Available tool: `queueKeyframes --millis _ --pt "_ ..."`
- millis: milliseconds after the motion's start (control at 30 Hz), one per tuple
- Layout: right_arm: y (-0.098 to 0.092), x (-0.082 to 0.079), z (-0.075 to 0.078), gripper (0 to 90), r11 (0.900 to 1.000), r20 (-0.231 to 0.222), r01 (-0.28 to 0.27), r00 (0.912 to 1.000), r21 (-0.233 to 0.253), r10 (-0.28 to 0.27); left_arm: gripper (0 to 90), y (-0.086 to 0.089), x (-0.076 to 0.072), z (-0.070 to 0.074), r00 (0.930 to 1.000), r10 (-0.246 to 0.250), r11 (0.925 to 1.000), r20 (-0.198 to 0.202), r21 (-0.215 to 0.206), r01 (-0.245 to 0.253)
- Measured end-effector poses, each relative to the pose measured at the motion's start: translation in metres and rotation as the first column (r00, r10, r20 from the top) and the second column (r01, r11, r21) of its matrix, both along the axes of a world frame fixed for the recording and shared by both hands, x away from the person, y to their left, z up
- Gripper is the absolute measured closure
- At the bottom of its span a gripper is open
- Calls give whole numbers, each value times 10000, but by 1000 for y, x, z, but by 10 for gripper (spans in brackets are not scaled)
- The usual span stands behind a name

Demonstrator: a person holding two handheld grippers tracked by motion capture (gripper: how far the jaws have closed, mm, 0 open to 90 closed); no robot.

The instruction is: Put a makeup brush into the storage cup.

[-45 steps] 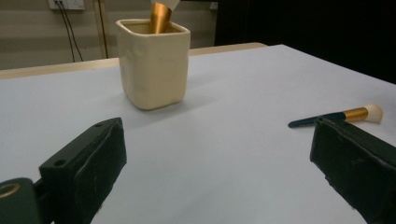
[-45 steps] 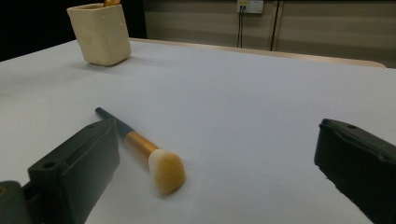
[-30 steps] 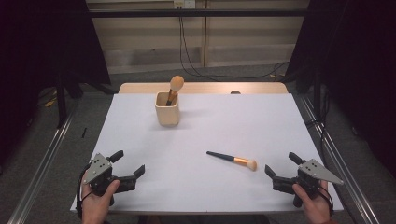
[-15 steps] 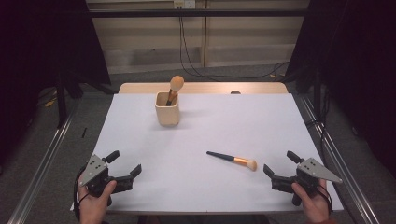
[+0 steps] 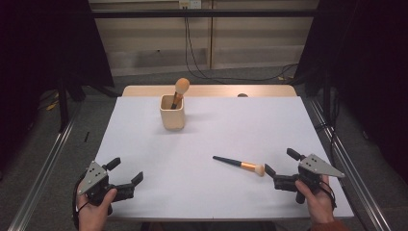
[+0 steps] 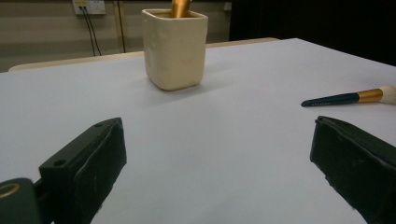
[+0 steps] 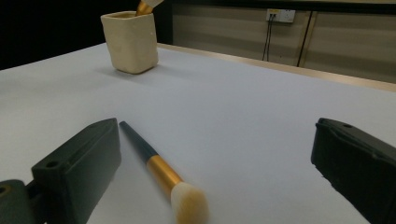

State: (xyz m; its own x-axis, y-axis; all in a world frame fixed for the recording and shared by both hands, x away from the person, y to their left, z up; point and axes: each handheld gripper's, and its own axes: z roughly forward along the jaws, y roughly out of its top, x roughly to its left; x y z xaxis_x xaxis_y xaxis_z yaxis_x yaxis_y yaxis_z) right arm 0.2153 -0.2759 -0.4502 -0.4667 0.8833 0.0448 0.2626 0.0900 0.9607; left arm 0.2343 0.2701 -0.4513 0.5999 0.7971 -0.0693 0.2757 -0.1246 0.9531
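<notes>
Two hand-held grippers sit near the front edge of the white counter (image 5: 144,144). The left hand-held gripper (image 5: 129,171) is spread wide, holding nothing. One cream square cup (image 5: 172,112) holds one brush. One dark-handled makeup brush with a gold band (image 5: 239,164) lies flat, just beside the spread, unfilled right hand-held gripper (image 5: 280,162).

Left gripper (image 5: 126,172) held low at 7 o'clock, jaws wide apart; right gripper (image 5: 280,164) at 5 o'clock, likewise spread.
</notes>
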Motion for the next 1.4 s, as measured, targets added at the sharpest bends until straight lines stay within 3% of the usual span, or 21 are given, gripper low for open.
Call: queueKeyframes --millis 367,567,633,833,967,1167,1267,1400 --pt "22 33 8 4 9950 -304 -945 9952 -333 935 35 0 -2 1 9999 -105 9999 36 113 104" --pt "29 47 12 11 9913 -514 -1258 9910 -386 1238 35 0 -3 1 9999 -107 9999 63 64 106" --pt "30 50 12 10 9898 -540 -1410 9887 -195 1398 35 0 -3 1 9999 -114 9999 62 38 114" --pt "34 64 12 14 9851 -1146 -1684 9799 -362 1633 35 0 -2 1 10000 -95 10000 18 23 95" --pt "38 71 13 16 9735 -1623 -2195 9648 -647 2068 31 -1 -2 1 9996 -280 9996 60 50 280" --pt "43 81 14 16 9510 -2502 -2957 9310 -908 2656 32 0 -3 1 9999 -152 9999 50 -45 152" --pt "45 84 14 39 9442 -2732 -3072 9243 -1186 2664 32 1 -3 1 10000 -90 9999 33 -66 90" --pt "46 87 11 34 9279 -3372 -3409 9001 -1512 2757 32 1 -3 0 10000 -67 10000 25 -44 67"
